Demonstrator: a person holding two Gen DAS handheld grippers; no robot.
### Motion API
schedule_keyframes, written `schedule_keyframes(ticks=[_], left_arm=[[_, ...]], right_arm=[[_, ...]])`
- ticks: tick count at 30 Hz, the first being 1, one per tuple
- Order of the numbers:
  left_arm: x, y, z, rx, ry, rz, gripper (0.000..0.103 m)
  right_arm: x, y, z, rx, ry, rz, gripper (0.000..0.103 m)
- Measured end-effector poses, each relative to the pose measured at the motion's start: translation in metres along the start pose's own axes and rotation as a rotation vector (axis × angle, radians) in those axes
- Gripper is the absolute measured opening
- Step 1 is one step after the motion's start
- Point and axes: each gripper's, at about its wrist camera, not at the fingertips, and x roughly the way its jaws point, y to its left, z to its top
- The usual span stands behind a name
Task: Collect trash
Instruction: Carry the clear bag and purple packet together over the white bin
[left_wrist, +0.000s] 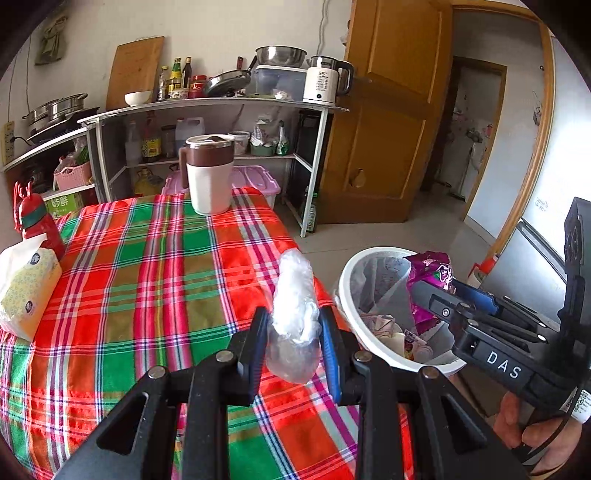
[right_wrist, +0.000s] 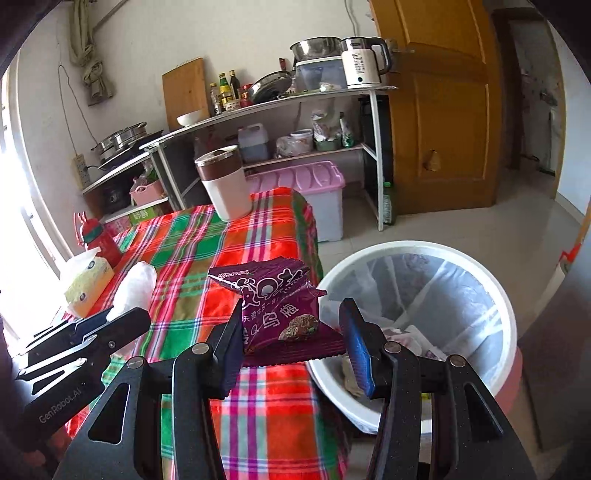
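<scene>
My left gripper (left_wrist: 293, 343) is shut on a crumpled clear plastic wrap (left_wrist: 295, 302), held over the right edge of the plaid-covered table (left_wrist: 147, 277). To its right stands a white trash bin (left_wrist: 347, 280) with a clear liner and some rubbish inside. My right gripper (right_wrist: 291, 343) is shut on a purple snack packet (right_wrist: 280, 306), which spans the gap between its fingers at the table edge beside the bin (right_wrist: 424, 247). The left wrist view shows the packet (left_wrist: 432, 277) above the bin's rim. In the right wrist view, the left gripper (right_wrist: 110, 317) and its wrap (right_wrist: 135, 288) sit at the left.
On the table stand a brown-and-white jug (left_wrist: 208, 173), a tissue pack (left_wrist: 26, 291) and a red bottle (left_wrist: 35, 221). Behind are a metal shelf with cookware (left_wrist: 221, 107), a pink storage box (right_wrist: 314, 184) and a wooden door (left_wrist: 388, 110). A hand (left_wrist: 532, 432) holds the right gripper.
</scene>
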Motion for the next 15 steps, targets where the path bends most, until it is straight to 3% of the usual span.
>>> schedule_keyframes(ticks=[15], left_arm=[[0.028, -0.08, 0.011, 0.093, 0.03, -0.107, 0.029]], right_arm=[[-0.03, -0.085, 0.0, 0.087, -0.024, -0.122, 0.05]])
